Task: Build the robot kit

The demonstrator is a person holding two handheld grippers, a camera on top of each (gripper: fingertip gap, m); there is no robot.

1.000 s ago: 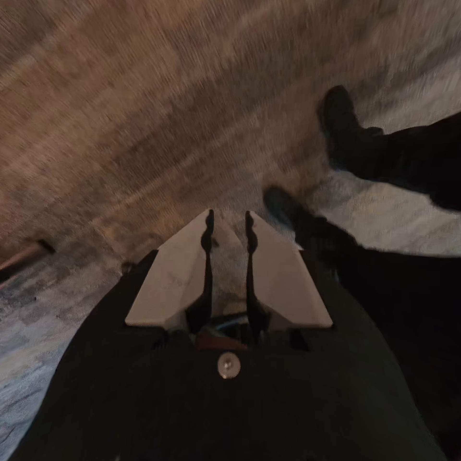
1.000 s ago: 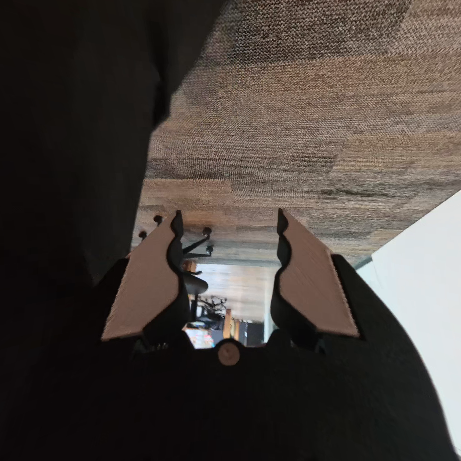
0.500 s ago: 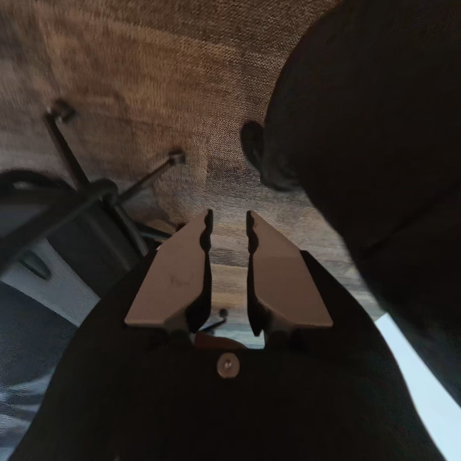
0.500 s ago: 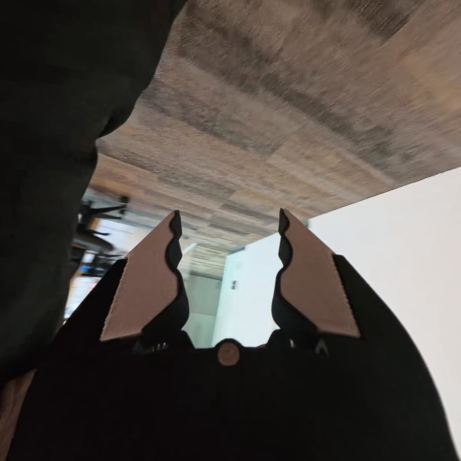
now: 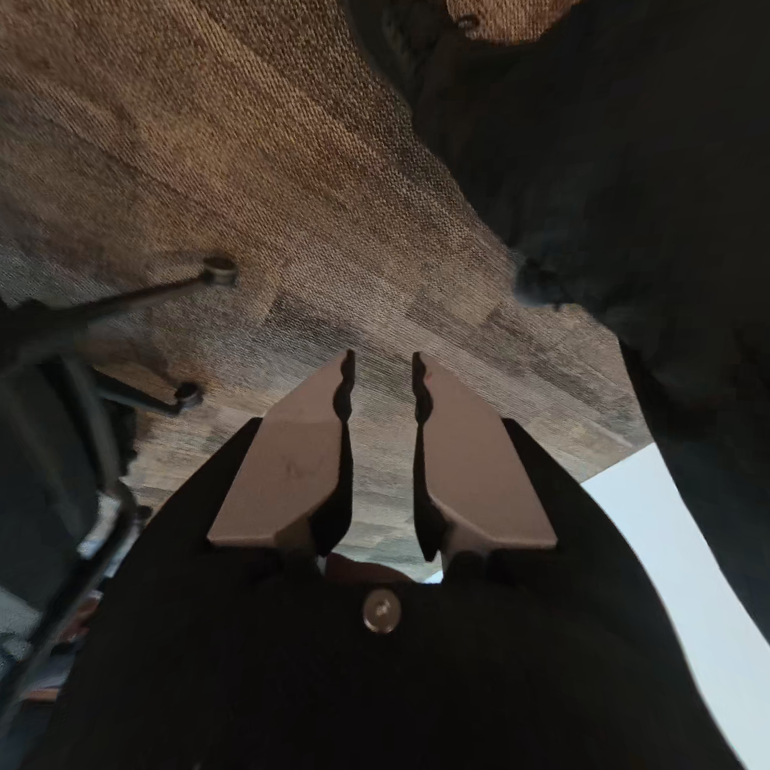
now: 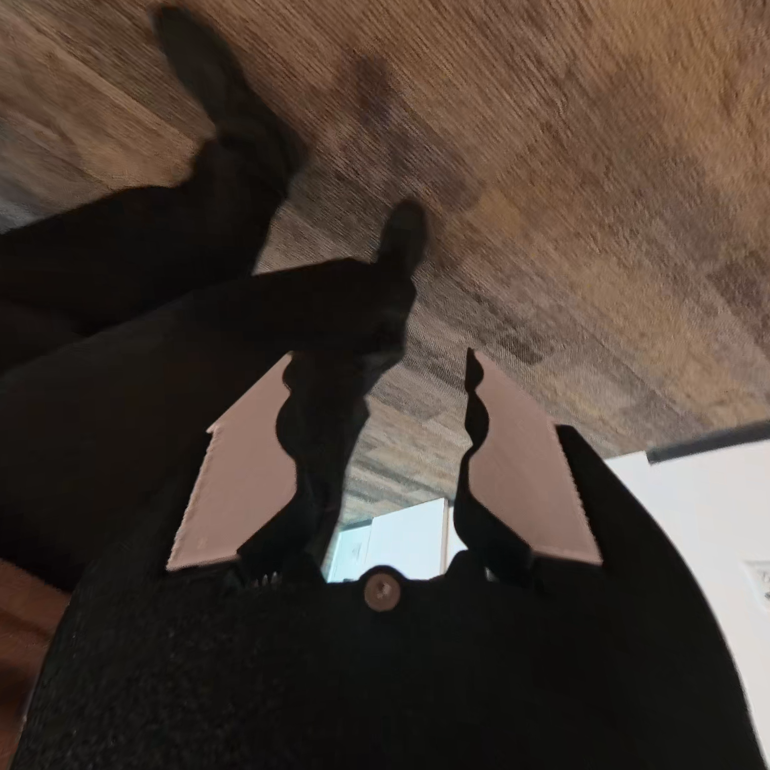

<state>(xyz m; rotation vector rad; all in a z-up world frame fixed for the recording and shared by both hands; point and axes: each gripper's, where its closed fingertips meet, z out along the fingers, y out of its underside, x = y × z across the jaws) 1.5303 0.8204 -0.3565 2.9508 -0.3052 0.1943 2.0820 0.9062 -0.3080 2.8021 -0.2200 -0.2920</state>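
Both views are upside down and show brown-grey carpet. My left gripper point(image 5: 383, 358) is open with a narrow gap and holds nothing; carpet point(image 5: 208, 146) shows between its fingers. My right gripper point(image 6: 379, 358) is open wide and holds nothing. In the right wrist view a person's dark-trousered legs point(image 6: 146, 258) and dark shoes point(image 6: 402, 233) cross in front of its left finger. In the left wrist view the person's dark clothing point(image 5: 604, 166) fills the right side, close beside the gripper.
An office chair base with castors point(image 5: 218, 271) and dark seat stands at the left of the left wrist view. A white wall point(image 5: 675, 562) shows at lower right there, and a white wall point(image 6: 700, 512) with a dark skirting strip in the right wrist view. The gap from one gripper's tips to the other's is roughly 55 cm.
Both grippers have swung round. The left view turned from the carpet and feet to the chair base and the person's clothing. The right view turned from the wall to the person's legs and shoes.
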